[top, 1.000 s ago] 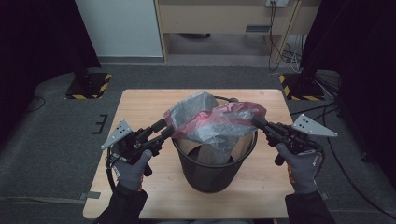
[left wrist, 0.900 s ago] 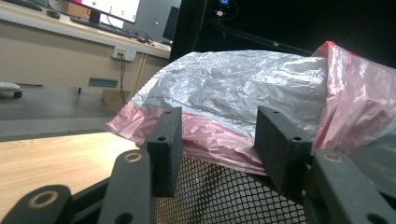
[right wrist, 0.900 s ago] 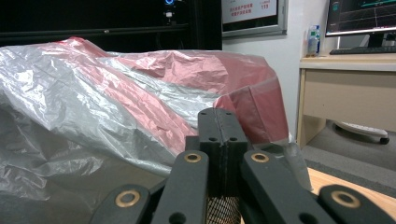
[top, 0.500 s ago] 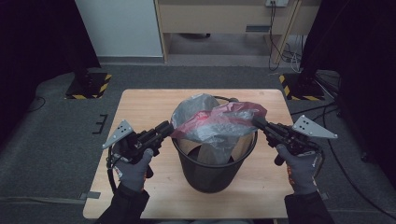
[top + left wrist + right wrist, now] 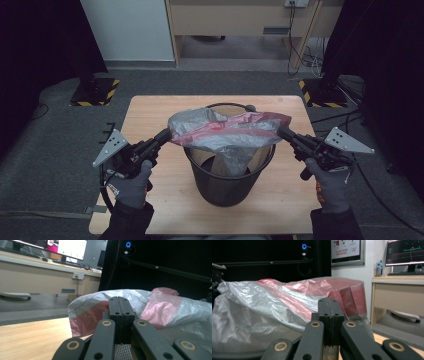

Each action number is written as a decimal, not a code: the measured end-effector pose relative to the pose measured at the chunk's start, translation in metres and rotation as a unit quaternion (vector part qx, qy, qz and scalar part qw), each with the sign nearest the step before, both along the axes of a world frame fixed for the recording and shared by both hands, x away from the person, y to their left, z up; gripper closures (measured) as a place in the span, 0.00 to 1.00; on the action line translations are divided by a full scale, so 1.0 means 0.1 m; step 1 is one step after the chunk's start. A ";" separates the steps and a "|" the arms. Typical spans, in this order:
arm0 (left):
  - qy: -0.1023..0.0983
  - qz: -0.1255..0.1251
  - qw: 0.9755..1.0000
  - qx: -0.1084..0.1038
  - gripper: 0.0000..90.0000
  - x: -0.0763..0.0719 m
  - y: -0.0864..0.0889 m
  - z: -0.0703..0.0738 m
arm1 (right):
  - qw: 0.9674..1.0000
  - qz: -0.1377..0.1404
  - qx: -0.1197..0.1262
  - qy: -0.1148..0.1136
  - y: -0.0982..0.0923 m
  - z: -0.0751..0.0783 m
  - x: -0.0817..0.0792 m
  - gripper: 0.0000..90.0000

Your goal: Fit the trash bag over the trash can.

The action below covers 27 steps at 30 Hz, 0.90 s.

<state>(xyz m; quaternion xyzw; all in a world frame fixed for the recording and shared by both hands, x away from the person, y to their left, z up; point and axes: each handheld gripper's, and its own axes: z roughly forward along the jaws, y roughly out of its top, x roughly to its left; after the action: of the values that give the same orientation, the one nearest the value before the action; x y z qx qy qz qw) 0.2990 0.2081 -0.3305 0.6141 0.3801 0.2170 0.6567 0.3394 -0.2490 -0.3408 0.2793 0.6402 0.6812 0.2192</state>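
Bag stretched over the bin (image 5: 227, 170) — my left hand-held gripper (image 5: 167, 135) has just been closing, now clamped on plastic.

My right hand-held gripper (image 5: 281, 132) pinches the bag (image 5: 225, 132) beyond the bin's opposite rim — its long axis spans the mouth between them.

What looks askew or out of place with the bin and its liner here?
The plastic bag is not fitted over the wire bin: it lies crumpled across the mouth, stretched between the left hand-held gripper and right hand-held gripper. Nothing spilled or damaged.

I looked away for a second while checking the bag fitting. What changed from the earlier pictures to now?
The left tool has just been closing its jaws and now pinches the left edge of the plastic bag, lifting it slightly. The right tool stayed clamped on the bag's right edge, and the black bin stayed put on the table.
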 end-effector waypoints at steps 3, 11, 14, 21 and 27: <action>0.011 -0.005 1.000 0.011 1.00 -0.08 -0.05 -0.07 | 1.000 -0.001 -0.003 0.009 -0.05 -0.05 -0.08 1.00; 0.041 -0.024 0.999 0.002 1.00 -0.18 -0.12 -0.25 | 0.999 -0.012 -0.012 0.047 -0.13 -0.25 -0.20 1.00; 0.045 -0.031 0.998 0.006 1.00 -0.16 -0.19 -0.30 | 0.998 -0.013 -0.021 0.055 -0.08 -0.32 -0.17 1.00; 0.028 -0.045 0.999 -0.006 1.00 -0.15 -0.19 -0.32 | 0.999 -0.021 -0.022 0.044 -0.06 -0.33 -0.15 0.95; 0.017 -0.037 0.999 0.010 1.00 -0.18 -0.21 -0.28 | 0.999 -0.029 0.013 0.024 -0.20 -0.18 -0.17 0.71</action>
<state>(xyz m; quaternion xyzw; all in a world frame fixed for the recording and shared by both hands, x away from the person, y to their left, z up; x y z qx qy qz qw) 0.2811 0.1874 -0.3580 0.6378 0.3658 0.1862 0.6518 0.3226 -0.2689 -0.3590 0.3172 0.6281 0.6756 0.2200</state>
